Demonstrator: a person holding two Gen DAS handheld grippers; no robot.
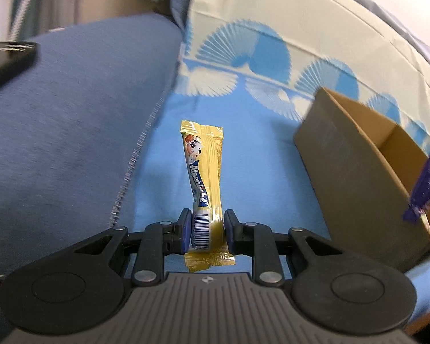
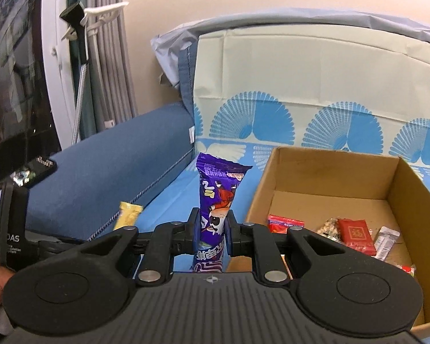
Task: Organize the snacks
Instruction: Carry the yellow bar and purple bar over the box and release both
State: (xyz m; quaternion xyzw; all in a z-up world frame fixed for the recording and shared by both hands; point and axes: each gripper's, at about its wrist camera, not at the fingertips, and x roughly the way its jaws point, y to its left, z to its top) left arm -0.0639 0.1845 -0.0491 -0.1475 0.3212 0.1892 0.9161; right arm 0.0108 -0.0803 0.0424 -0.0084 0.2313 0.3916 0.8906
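Right wrist view: my right hand-held gripper (image 2: 212, 233) was clamped on the purple snack (image 2: 216, 200), held just left of the box (image 2: 410, 189), which already had a few packets in it. Left hand-held gripper (image 1: 207, 229) was clamped on the yellow snack (image 1: 205, 172), above the blue sheet (image 1: 258, 149), box off to its right. Step in hand, I reckoned: carrying both to the box. Next: bring purple over the rim w/o catching the near wall, let go, then yellow.
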